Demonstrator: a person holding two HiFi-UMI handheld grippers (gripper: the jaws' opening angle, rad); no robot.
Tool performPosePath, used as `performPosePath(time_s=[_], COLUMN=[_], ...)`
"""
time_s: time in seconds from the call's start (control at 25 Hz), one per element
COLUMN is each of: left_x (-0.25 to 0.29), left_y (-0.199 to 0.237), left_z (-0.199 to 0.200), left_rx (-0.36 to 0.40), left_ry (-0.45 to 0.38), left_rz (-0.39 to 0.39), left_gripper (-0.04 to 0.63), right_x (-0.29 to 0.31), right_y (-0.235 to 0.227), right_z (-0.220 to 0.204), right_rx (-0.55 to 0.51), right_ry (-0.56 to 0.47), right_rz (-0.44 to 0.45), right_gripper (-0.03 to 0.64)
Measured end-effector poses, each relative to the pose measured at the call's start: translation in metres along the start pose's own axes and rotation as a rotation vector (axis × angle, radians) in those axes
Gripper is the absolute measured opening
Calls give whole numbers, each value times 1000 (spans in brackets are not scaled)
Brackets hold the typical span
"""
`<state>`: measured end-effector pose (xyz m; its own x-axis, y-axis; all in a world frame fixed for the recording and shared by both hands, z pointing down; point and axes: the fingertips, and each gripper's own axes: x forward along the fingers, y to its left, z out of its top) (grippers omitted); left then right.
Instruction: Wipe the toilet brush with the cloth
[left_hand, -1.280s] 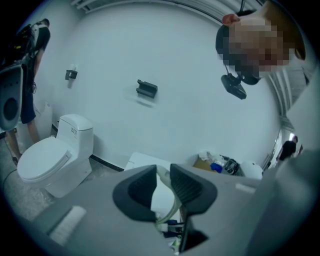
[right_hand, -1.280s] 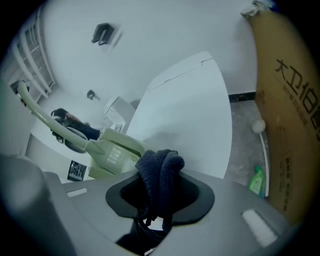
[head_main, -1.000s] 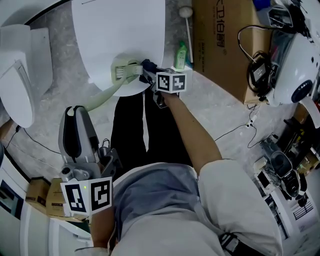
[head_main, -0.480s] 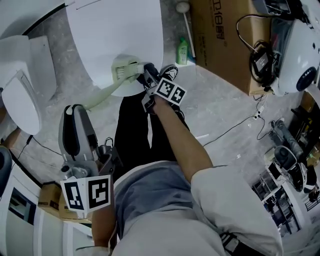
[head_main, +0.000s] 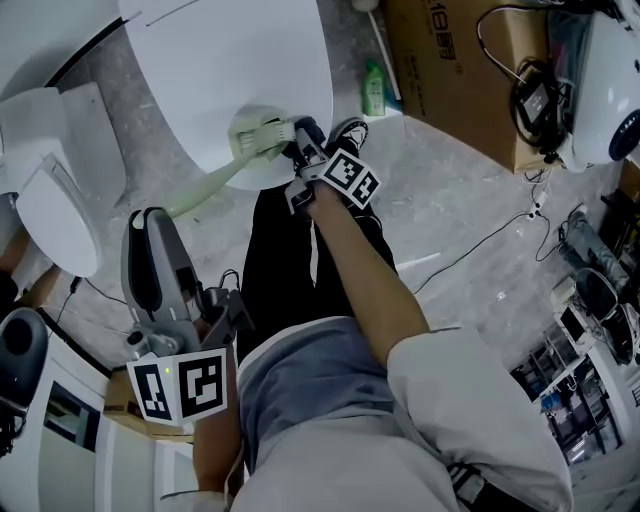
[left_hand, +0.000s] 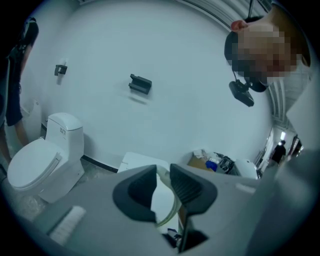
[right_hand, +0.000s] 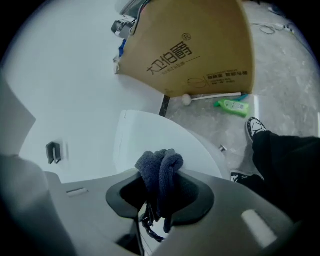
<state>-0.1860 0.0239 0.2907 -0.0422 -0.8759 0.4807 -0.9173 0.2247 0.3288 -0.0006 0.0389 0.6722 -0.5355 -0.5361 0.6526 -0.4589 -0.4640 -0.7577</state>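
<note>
Left gripper (left_hand: 162, 187): low at the left of the head view, jaws drawn almost together, pinching the pale green handle of the toilet brush (head_main: 222, 177).
Toilet brush: slanting up and away from the left gripper; bristle head over the near edge of the white board (head_main: 230, 60).
Right gripper (head_main: 306, 152): held out ahead at the end of the stretched arm, jaws clamped on the dark blue cloth (right_hand: 160, 172).
Cloth: bunched and folded over between the right jaws, bulging past their tips, with a loose end hanging below; touching the right side of the brush head at the board's near edge.
Toilet (head_main: 50, 200): on the floor at the left, well apart from the brush.
Cardboard box (head_main: 450, 60): at the upper right, beyond the board.
Green bottle (head_main: 374, 92): on the grey floor, just beside the box.
Shoe (head_main: 350, 133): on the floor, just right of the right gripper.
</note>
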Motion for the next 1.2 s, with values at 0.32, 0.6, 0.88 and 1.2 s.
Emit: performPosePath(time_s=[0.32,0.6,0.88,1.2], left_x=[5,7,6,5], left_y=[-1,-2,-1,1], left_z=[3,3,2,2], left_rx=[-4,-1,-5,-9], left_ry=[14,8,5,-10], left_rz=[-12,-19,-26,-33], left_gripper=[0,0,0,0], right_x=[-14,-17,-16,-4], right_y=[-15,-20,-17,-8], right_z=[-19,-33,-63,-82], right_rx=[184,216,194,119], right_ry=[-93,-105,-37,18], right_rz=[-26,-56,-53,-49], right_gripper=[98,97,97,97])
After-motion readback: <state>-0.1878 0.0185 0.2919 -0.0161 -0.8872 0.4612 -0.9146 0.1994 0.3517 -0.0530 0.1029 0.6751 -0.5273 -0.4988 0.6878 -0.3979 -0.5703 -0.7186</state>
